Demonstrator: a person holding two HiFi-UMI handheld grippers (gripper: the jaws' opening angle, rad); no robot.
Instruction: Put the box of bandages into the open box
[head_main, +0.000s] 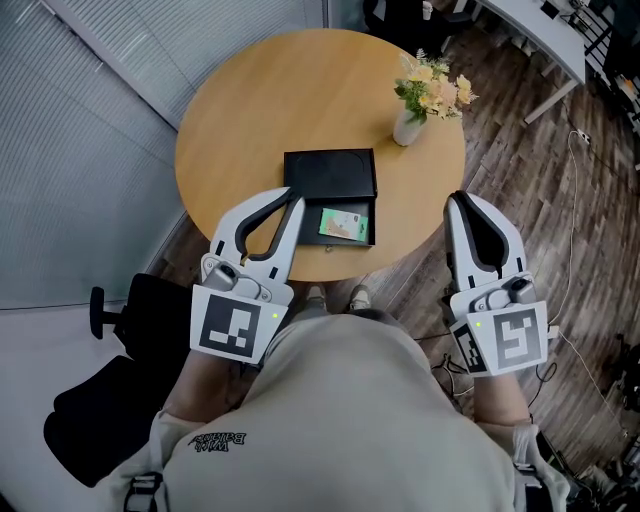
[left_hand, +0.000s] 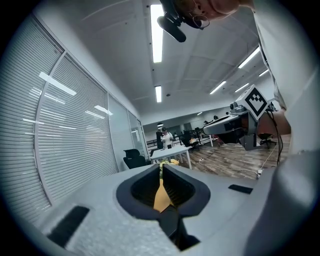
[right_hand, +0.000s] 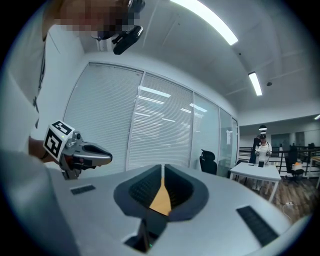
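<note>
A green box of bandages (head_main: 343, 224) lies inside the lower half of an open black box (head_main: 306, 220) on the round wooden table (head_main: 250, 110). The box's black lid (head_main: 330, 172) lies flat behind it. My left gripper (head_main: 293, 198) is held near the table's front edge, with its tip just left of the black box. Its jaws are shut with nothing between them, and in the left gripper view the left gripper (left_hand: 161, 169) points up into the room. My right gripper (head_main: 455, 201) is off the table's right edge, also shut and empty. Its own view shows the right gripper (right_hand: 163, 170) raised.
A white vase of flowers (head_main: 410, 124) stands at the table's far right. A black office chair (head_main: 105, 395) is on the floor at my left. Cables (head_main: 575, 250) run over the wooden floor to the right. A white desk (head_main: 530, 35) stands beyond.
</note>
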